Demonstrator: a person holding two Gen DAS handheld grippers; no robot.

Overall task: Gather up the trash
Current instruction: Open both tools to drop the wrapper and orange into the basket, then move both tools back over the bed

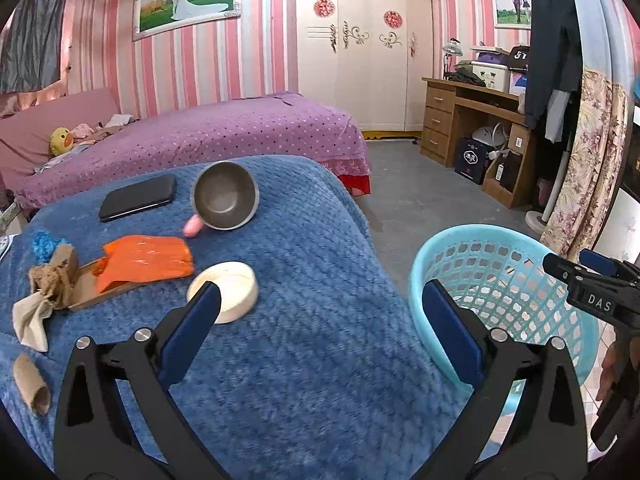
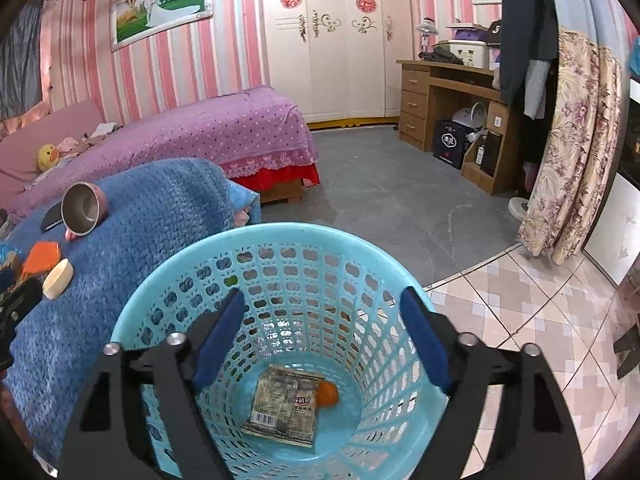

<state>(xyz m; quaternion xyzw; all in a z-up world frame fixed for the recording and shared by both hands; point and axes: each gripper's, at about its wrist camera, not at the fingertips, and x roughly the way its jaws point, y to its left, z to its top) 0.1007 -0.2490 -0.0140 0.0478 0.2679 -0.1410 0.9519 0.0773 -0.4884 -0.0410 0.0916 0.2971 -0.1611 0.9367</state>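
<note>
Blue plush blanket (image 1: pixel 304 280) is covering the worktop in the left wrist view, and the left tool (image 1: pixel 320 312) is hanging over it with its jaws standing wide and nothing between them. On the blanket are lying one metal bowl (image 1: pixel 225 196) tipped on its side, one black phone (image 1: pixel 138 197), one white round container (image 1: pixel 232 288), one orange plastic bag (image 1: pixel 148 260) draped over one flat cardboard piece (image 1: pixel 104 292), one crumpled wad of brown paper (image 1: pixel 48 284) and one cardboard tube (image 1: pixel 31 380). A small pink thing (image 1: pixel 193 227) is peeking from under the bowl; it is blurred, possibly a handle. One turquoise basket (image 1: pixel 480 256) is standing just beside the blanket's right edge, its lower part cut off behind the tool. The right tool (image 1: pixel 588 280) is showing only in part at the right margin.

In the right wrist view the right tool (image 2: pixel 324 340) is hovering above the basket (image 2: pixel 280 240), jaws wide and empty. Two pieces of trash are lying on the basket's floor: one printed snack wrapper (image 2: pixel 286 404) and one small orange lump (image 2: pixel 329 394) touching its corner. The bowl (image 2: pixel 82 210), the white container (image 2: pixel 58 279) and the orange bag (image 2: pixel 42 258) are showing at the left, the bag partly cut off by the left tool (image 2: pixel 16 304).
</note>
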